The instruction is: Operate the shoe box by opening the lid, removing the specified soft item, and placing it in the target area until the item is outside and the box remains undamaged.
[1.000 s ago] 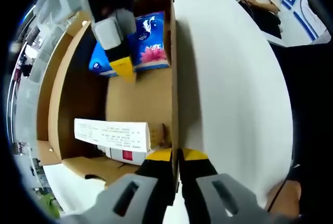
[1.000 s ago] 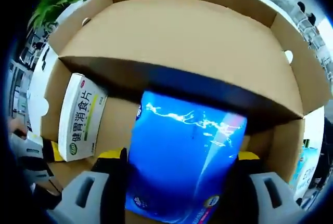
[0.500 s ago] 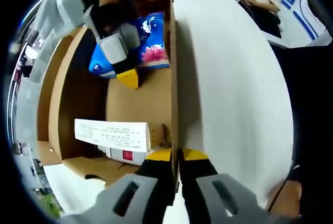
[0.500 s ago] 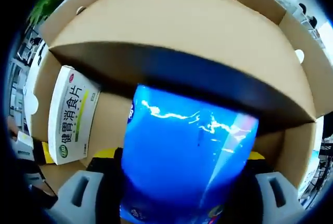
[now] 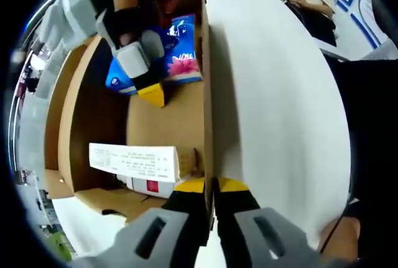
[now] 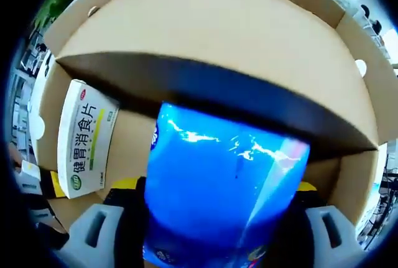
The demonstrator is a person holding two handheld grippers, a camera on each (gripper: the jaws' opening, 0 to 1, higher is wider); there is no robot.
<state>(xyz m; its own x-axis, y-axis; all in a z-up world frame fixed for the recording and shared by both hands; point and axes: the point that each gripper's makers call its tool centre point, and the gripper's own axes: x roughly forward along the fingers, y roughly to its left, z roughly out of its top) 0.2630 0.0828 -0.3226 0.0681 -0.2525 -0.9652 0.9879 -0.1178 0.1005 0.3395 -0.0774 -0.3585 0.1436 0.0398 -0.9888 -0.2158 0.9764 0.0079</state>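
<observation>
Little has moved since half a second ago: in the left gripper view the right gripper (image 5: pixel 149 91) has shifted slightly toward the far end of the shoe box (image 5: pixel 205 81), and in the right gripper view the blue tissue pack (image 6: pixel 227 199) looks about the same size between the jaws as before.

Shoe box stands open on the white table (image 5: pixel 273 94), lid folded back. Inside it, seen from the left gripper view: the tissue pack (image 5: pixel 180 50) at the far end of the box, against the long side wall; a white medicine carton (image 5: pixel 134 161) at the near end, with a second white-and-red pack (image 5: pixel 149 186) partly under it. In the right gripper view the carton (image 6: pixel 87 137) lies flat on the box floor, left of the tissue pack, green printing facing up.

Right gripper: jaws spread wide, one on each side of the tissue pack, pressing on it; the pack is held, still within the box walls under the shadowed inner wall (image 6: pixel 217 103).

Left gripper (image 5: pixel 210 187): jaws nearly closed, pinching the near end of the box's long side wall between the yellow-tipped fingers
</observation>
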